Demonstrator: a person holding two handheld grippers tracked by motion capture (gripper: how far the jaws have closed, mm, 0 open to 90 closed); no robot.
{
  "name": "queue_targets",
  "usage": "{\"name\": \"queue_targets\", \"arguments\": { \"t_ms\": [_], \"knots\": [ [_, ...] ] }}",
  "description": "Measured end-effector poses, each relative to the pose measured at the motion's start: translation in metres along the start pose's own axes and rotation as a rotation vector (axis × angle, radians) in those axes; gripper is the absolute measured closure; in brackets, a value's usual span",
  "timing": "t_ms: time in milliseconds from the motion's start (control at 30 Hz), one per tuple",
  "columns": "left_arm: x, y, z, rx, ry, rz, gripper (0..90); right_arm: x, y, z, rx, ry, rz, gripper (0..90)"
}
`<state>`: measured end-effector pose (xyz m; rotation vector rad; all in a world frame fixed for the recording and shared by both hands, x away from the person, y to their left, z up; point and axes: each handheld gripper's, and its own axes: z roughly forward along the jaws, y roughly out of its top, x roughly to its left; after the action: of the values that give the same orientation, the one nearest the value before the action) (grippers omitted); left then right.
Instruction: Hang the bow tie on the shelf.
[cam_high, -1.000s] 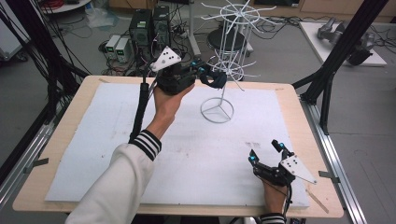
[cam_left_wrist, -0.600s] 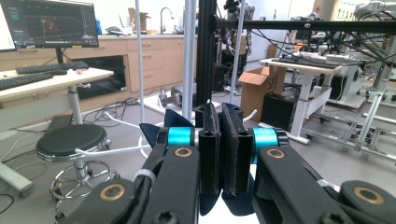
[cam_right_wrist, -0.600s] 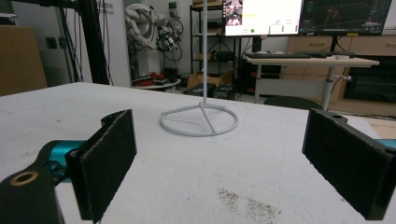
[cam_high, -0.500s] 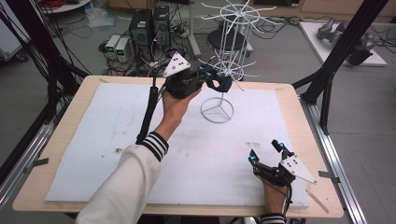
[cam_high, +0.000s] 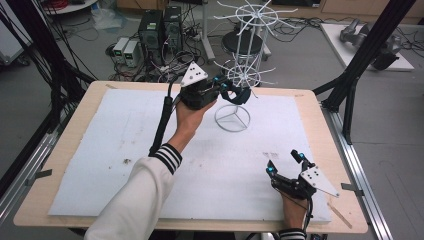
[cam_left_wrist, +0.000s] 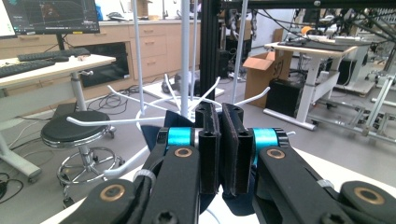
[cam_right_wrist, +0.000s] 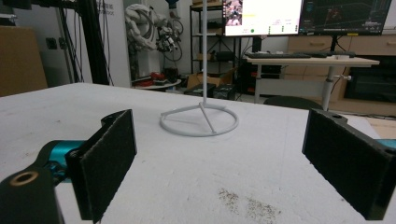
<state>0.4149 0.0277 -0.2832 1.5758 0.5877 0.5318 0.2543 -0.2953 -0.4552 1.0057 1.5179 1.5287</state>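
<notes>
A white wire rack (cam_high: 245, 50) with radiating prongs stands on a ring base (cam_high: 232, 119) at the back of the table. My left gripper (cam_high: 226, 89) is held up beside the rack's lower prongs, shut on a dark blue cloth (cam_high: 238, 96) that hangs at the prongs. In the left gripper view the jaws (cam_left_wrist: 220, 109) stand pressed together, the cloth (cam_left_wrist: 152, 135) shows behind them, and the rack's pole (cam_left_wrist: 185, 56) rises just beyond. My right gripper (cam_high: 283, 161) rests near the front right of the table, open and holding nothing. Its pads (cam_right_wrist: 109, 158) frame the rack's base (cam_right_wrist: 199, 121).
A white foam sheet (cam_high: 100, 150) covers the wooden table (cam_high: 60, 125). Black frame posts (cam_high: 360, 65) stand at the right and left edges. Computers, cables and a stool (cam_high: 240, 42) sit on the floor behind the table.
My left hand has carried the cloth a little to the right and lower, closer in to the rack's lower prongs. The right gripper has stayed where it was.
</notes>
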Motion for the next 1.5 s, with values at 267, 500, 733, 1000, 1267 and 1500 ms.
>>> {"name": "queue_targets", "arguments": {
  "t_ms": [267, 500, 733, 1000, 1267, 1500],
  "knots": [
    [0.001, -0.006, 0.002, 0.014, 0.005, -0.006, 85.0, 0.000, 0.000, 0.000, 0.000, 0.001, 0.000, 9.0],
    [0.004, -0.011, 0.003, 0.032, 0.012, -0.021, 85.0, 0.000, 0.000, 0.000, 0.000, 0.001, 0.000, 9.0],
    [0.004, -0.014, 0.006, 0.053, 0.018, -0.038, 85.0, 0.000, 0.000, 0.000, -0.001, 0.001, -0.001, 9.0],
    [0.010, -0.018, 0.008, 0.087, 0.038, -0.077, 85.0, 0.000, 0.000, 0.000, -0.001, 0.002, 0.002, 9.0],
    [0.013, -0.019, 0.009, 0.110, 0.038, -0.103, 84.7, 0.000, 0.000, 0.000, -0.001, 0.001, 0.003, 9.0],
    [0.015, -0.018, 0.008, 0.129, 0.043, -0.119, 81.0, 0.000, 0.000, 0.000, -0.001, 0.001, 0.003, 9.0]
  ]
}}
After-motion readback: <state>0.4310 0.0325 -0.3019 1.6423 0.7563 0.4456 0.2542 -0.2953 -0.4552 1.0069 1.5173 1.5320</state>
